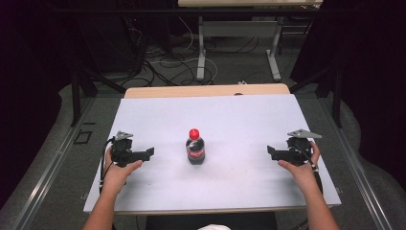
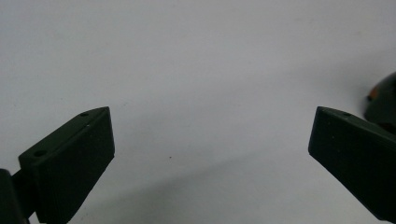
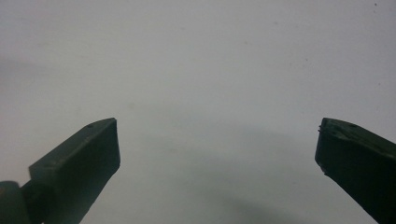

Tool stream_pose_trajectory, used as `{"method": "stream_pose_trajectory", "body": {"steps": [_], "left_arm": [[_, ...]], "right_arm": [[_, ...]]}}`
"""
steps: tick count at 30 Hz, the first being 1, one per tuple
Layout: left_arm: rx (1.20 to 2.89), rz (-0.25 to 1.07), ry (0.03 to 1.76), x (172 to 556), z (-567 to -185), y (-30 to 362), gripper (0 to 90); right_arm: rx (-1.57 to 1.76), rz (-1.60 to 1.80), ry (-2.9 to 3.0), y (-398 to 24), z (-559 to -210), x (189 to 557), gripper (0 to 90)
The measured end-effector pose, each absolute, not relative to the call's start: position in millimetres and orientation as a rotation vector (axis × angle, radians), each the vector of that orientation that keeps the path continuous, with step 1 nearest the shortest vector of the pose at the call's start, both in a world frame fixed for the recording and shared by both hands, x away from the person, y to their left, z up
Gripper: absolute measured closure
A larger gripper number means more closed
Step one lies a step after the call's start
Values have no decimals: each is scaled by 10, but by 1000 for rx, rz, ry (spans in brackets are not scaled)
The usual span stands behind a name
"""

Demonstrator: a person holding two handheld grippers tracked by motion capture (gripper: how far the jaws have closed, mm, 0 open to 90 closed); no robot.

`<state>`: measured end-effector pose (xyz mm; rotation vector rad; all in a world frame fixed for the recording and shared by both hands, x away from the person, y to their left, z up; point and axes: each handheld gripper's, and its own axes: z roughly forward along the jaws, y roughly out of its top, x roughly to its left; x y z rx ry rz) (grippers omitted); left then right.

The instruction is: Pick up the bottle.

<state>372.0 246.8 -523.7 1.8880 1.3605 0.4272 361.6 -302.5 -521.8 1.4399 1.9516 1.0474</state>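
A small dark cola bottle (image 1: 195, 149) with a red cap stands upright in the middle of the white table top (image 1: 230, 115). My left gripper (image 1: 149, 152) rests on the table to the bottle's left, jaws pointing toward it and spread wide with nothing between them. In the left gripper view (image 2: 212, 140) a dark edge of the bottle (image 2: 382, 100) shows at the far right. My right gripper (image 1: 270, 151) rests to the bottle's right, also open and empty, and the right gripper view (image 3: 217, 144) looks down on bare white surface.
The table's wooden far edge (image 1: 206, 90) borders a floor with cables and the legs of another desk (image 1: 201, 52). Dark curtains stand on both sides. The person's forearms come in from the bottom.
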Motion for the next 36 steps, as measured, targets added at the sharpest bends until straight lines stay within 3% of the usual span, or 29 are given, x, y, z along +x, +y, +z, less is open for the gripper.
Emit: {"method": "stream_pose_trajectory", "body": {"steps": [14,17,36], "left_arm": [[1947,415,1073,3442,-4823,1999,32],[1965,416,1023,3422,-4783,1895,76],[1985,336,892,3532,-4885,1272,113]], "right_arm": [[1306,1062,2002,-2712,-4974,3415,1],[1280,1052,2023,-2679,-4999,3423,2],[1284,1056,2039,-2645,-5025,3416,9]]}}
